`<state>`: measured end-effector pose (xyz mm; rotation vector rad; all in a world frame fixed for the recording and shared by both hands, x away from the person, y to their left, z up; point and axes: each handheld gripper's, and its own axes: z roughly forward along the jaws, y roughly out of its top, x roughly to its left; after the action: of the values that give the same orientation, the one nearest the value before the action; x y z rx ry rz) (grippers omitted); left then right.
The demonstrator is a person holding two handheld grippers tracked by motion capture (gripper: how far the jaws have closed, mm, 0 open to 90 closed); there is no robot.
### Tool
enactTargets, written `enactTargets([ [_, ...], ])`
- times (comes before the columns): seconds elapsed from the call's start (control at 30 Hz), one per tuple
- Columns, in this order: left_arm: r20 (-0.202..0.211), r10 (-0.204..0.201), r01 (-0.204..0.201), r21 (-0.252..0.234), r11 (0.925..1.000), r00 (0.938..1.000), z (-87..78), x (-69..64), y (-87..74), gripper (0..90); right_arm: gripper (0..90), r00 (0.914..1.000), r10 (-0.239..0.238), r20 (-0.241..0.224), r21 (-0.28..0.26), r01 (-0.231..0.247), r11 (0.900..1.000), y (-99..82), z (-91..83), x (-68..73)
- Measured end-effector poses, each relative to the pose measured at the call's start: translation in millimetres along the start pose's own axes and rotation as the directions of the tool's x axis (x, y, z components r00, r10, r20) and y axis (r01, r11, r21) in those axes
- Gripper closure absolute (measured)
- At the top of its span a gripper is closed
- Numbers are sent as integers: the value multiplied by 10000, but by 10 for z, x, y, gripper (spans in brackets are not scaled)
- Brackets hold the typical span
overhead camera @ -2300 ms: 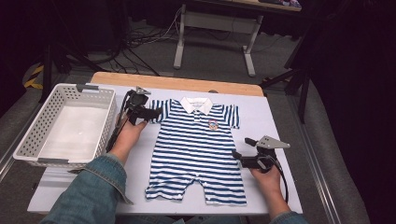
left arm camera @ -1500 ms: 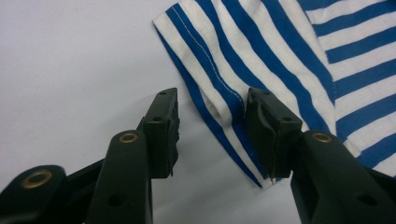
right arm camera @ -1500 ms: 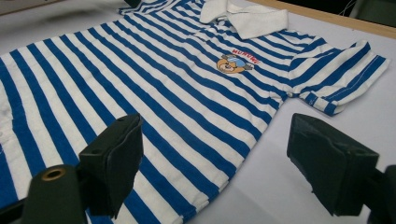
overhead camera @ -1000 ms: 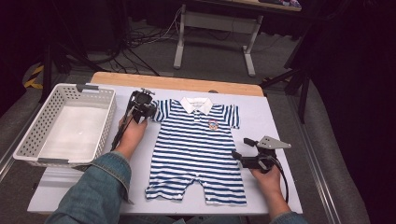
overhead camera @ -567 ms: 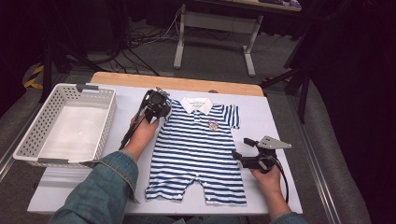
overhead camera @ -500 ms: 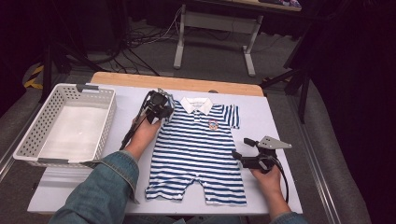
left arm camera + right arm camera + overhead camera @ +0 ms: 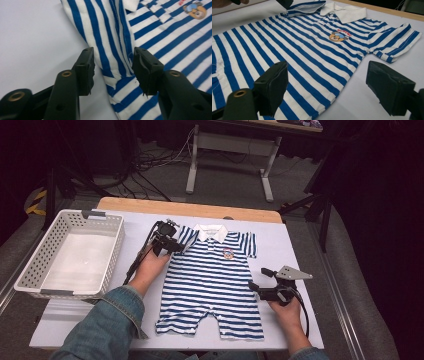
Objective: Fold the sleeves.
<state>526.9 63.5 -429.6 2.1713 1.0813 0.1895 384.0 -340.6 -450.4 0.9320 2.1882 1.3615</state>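
Note:
A blue-and-white striped baby romper (image 7: 212,280) with a white collar and a bear badge lies flat on the white table (image 7: 300,235). Its left sleeve (image 7: 110,50) is folded in over the chest. My left gripper (image 7: 172,244) is at that sleeve. In the left gripper view its jaws have just been opening around the fold and the left gripper (image 7: 113,67) stands open, its pads off the cloth. My right gripper (image 7: 258,278) rests open at the romper's right side. In the right gripper view the right gripper (image 7: 327,87) straddles the romper's edge (image 7: 299,50) and bare table.
A white mesh basket (image 7: 30,275) stands empty at the table's left. A wooden strip (image 7: 190,209) runs along the far edge. Beyond the table are a metal stand and cables on the dark floor. The left gripper's tip (image 7: 284,3) shows at the top of the right gripper view.
The left gripper carried the romper's left sleeve to the right, folding it over the chest, then opened and let it go. The right gripper stayed put.

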Motion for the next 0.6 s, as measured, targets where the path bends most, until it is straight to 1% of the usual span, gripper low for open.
enactTargets([
  [0.03,40,17,-17,-79,10000,10000,-25,-7,-8,495,187,10000,3,6,7,-3,10000,0,1,1],
  [0.13,-76,30,-32,-276,9996,10000,-84,-34,-30,491,186,10000,3,-18,10,-3,10000,-1,3,0],
  [0.17,-502,146,-151,-93,9998,9986,-73,-38,-34,490,186,10000,9,-20,4,-9,10000,0,3,0],
  [0.2,-502,146,-151,-93,9998,9986,-73,-38,-34,493,186,10000,9,-20,4,-9,10000,0,3,0],
  [0.23,-723,125,-125,12,9999,9973,-49,-27,-38,493,186,10000,9,-19,8,-9,10000,-1,4,-1],
  [0.27,-788,95,-90,65,9999,9968,-25,-5,-42,503,186,10000,5,-1,18,-5,10000,-1,5,0],
  [0.3,-807,-57,70,155,9999,9967,0,10,-49,519,186,10000,1,14,23,-1,10000,-1,6,0],
  [0.33,-847,-80,95,184,9998,9964,22,28,-52,536,186,10000,3,24,31,-3,10000,-1,6,0],
  [0.37,-826,-184,210,303,9993,9964,48,45,-56,567,186,10000,1,39,35,-1,10000,-1,6,1],
  [0.43,-636,-373,407,537,9977,9973,106,61,-69,616,186,10000,-5,55,49,5,10000,-1,7,1],
  [0.47,-539,-392,423,586,9974,9978,130,65,-77,631,186,10000,-14,47,59,14,10000,-1,8,1],
  [0.5,-526,-413,440,505,9978,9978,133,64,-77,685,186,10000,-22,42,64,21,10000,-1,8,2],
  [0.53,-260,-561,573,513,9970,9981,135,68,-76,685,186,10000,-22,42,64,21,10000,-1,8,2],
  [0.57,1,-742,742,491,9960,9972,140,84,-76,773,186,10000,-39,55,62,39,10000,-1,9,2],
  [0.6,-113,-829,833,438,9956,9965,145,84,-74,829,187,10000,-46,54,64,45,10000,0,9,5],
])
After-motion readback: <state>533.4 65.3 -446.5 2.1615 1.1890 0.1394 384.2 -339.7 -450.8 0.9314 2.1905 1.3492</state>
